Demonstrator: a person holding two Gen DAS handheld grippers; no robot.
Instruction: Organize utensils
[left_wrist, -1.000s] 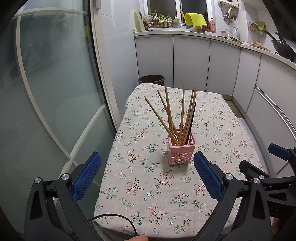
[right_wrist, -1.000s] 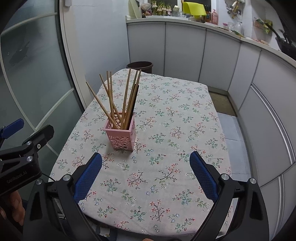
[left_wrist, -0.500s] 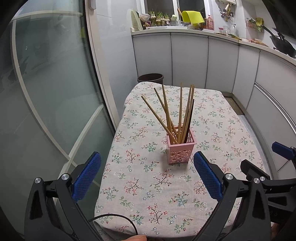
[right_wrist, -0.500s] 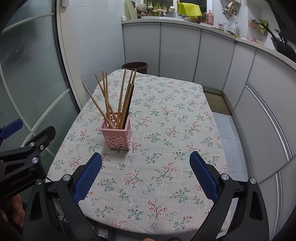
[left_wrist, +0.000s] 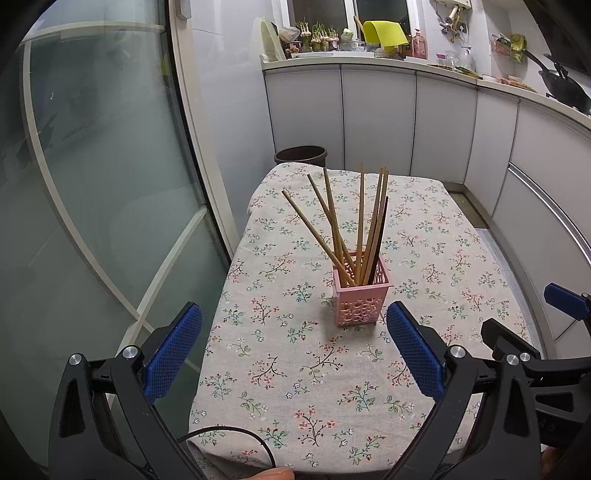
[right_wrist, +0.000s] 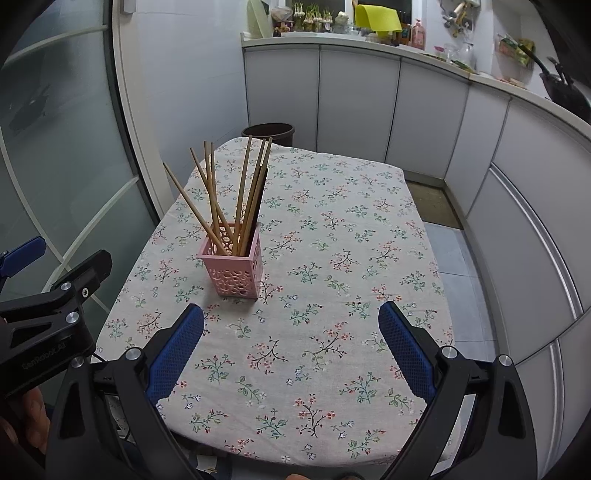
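We hold left claw (left_wrist: 293, 345) wide open, empty | right claw (right_wrist: 291, 341) wide open, empty | pink holder (left_wrist: 361, 295) with chopsticks (left_wrist: 360, 221) upright mid-desk (right_wrist: 369, 258), left of centre

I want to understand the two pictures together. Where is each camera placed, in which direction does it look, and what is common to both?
Left wrist: sits on the left gripper, looks forward over the table at the pink holder; its open jaws, the right gripper at right.
Right wrist: sits on the right gripper, same direction, holder left of centre; its open jaws, the left gripper at left.
Shared: holder, chopsticks, dark bin, cabinets.
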